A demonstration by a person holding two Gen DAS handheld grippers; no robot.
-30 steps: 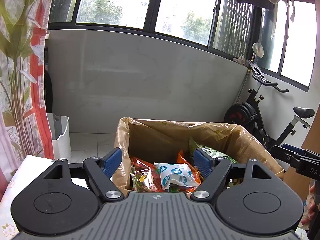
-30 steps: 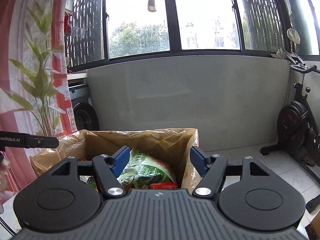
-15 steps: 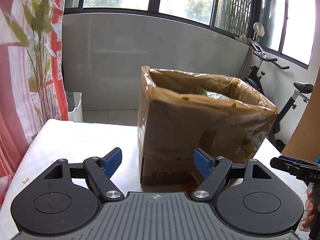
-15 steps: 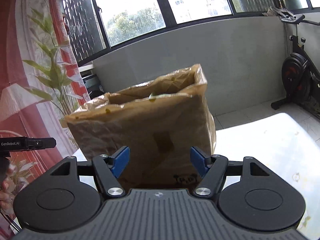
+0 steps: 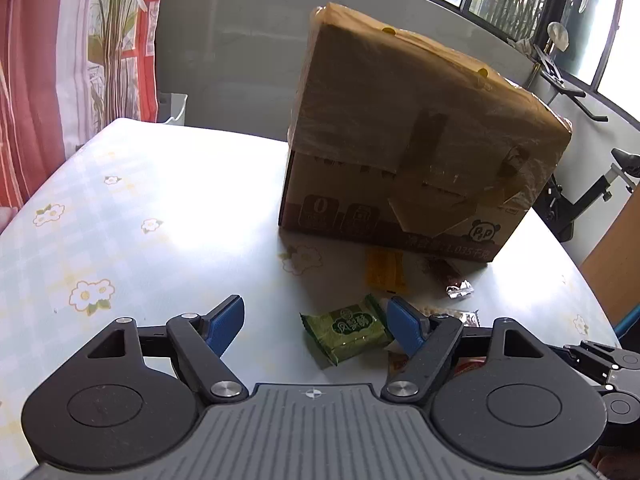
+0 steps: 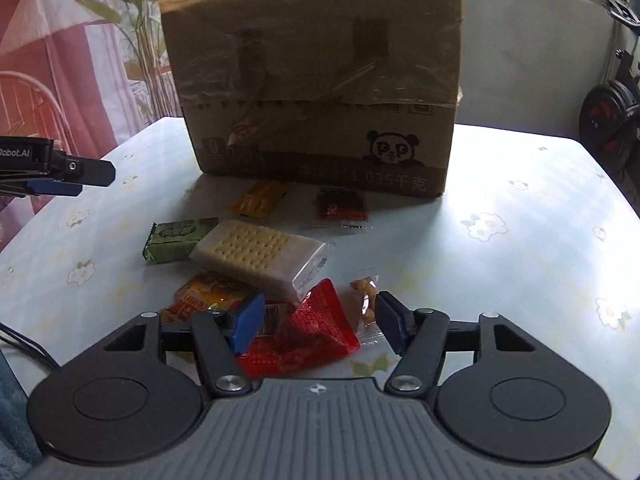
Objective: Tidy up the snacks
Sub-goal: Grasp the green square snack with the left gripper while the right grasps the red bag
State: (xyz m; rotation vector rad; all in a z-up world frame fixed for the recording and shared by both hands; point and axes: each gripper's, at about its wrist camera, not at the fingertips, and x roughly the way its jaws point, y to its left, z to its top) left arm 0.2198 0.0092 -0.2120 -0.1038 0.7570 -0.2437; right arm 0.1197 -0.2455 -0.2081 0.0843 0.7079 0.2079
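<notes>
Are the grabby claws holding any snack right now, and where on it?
No. The left gripper and right gripper are both open, hovering over the snacks; the red packet just lies between the right one's fingers.

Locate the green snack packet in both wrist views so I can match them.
Left wrist: green snack packet lies low centre on the table, just inside the left gripper's right finger.
Right wrist: green snack packet at left of centre, touching the cracker pack.
Shared landmark: cardboard box with a panda logo.
</notes>
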